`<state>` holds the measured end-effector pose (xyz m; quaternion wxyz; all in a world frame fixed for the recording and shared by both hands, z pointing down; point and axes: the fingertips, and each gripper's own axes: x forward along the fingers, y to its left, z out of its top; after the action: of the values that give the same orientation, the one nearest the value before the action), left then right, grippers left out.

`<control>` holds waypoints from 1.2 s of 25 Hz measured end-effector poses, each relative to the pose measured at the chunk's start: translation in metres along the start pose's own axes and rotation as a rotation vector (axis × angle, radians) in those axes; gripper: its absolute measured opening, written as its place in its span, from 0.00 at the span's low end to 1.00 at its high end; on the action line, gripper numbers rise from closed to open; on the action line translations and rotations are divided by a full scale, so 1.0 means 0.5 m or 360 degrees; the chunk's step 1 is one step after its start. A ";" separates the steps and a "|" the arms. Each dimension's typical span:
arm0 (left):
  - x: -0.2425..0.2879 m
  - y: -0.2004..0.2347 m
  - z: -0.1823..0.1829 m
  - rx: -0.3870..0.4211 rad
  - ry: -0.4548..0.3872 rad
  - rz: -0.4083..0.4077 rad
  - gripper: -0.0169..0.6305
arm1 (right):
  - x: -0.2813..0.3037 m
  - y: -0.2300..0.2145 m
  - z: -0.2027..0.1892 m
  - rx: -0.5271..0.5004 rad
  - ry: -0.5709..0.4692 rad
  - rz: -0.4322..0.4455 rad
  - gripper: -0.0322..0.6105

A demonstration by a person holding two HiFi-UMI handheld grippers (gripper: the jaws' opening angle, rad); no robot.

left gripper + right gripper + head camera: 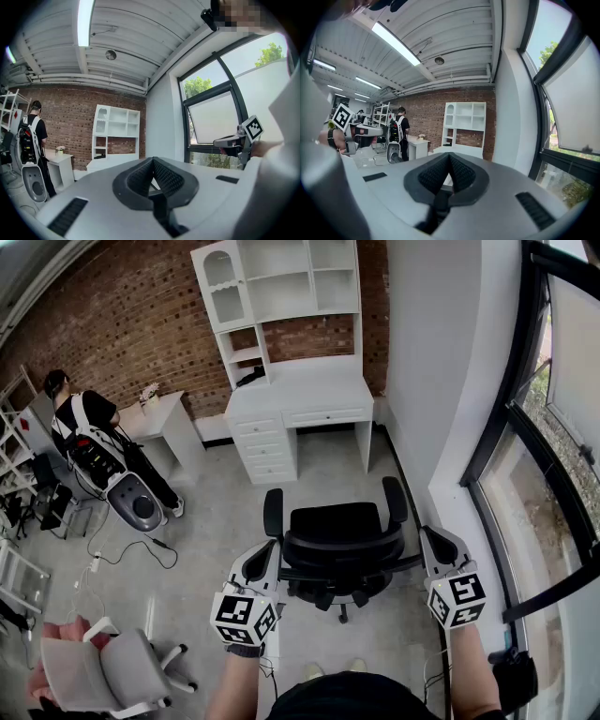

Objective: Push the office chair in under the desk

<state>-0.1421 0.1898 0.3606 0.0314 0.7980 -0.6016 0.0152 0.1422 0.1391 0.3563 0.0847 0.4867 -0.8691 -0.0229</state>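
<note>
A black office chair stands on the grey floor, its backrest toward me, about a chair's length short of the white desk with a shelf hutch. My left gripper is shut and empty, close beside the backrest's left edge. My right gripper is also shut and empty, just off the right armrest. I cannot tell whether either one touches the chair. The left gripper view shows shut pads and the desk beyond. In the right gripper view the pads meet too. Neither gripper view shows the chair.
A person with a backpack stands at the left by a small white table. A grey chair sits at the lower left, cables lie on the floor. A white wall and dark-framed windows run along the right.
</note>
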 end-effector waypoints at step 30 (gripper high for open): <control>0.001 -0.063 -0.106 0.0205 0.0114 -0.0260 0.04 | -0.020 -0.032 -0.080 -0.0095 0.0078 0.0155 0.06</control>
<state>-0.1111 0.2015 0.4124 0.0026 0.8437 -0.5308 0.0796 0.1676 0.1407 0.3926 0.1214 0.4415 -0.8884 -0.0329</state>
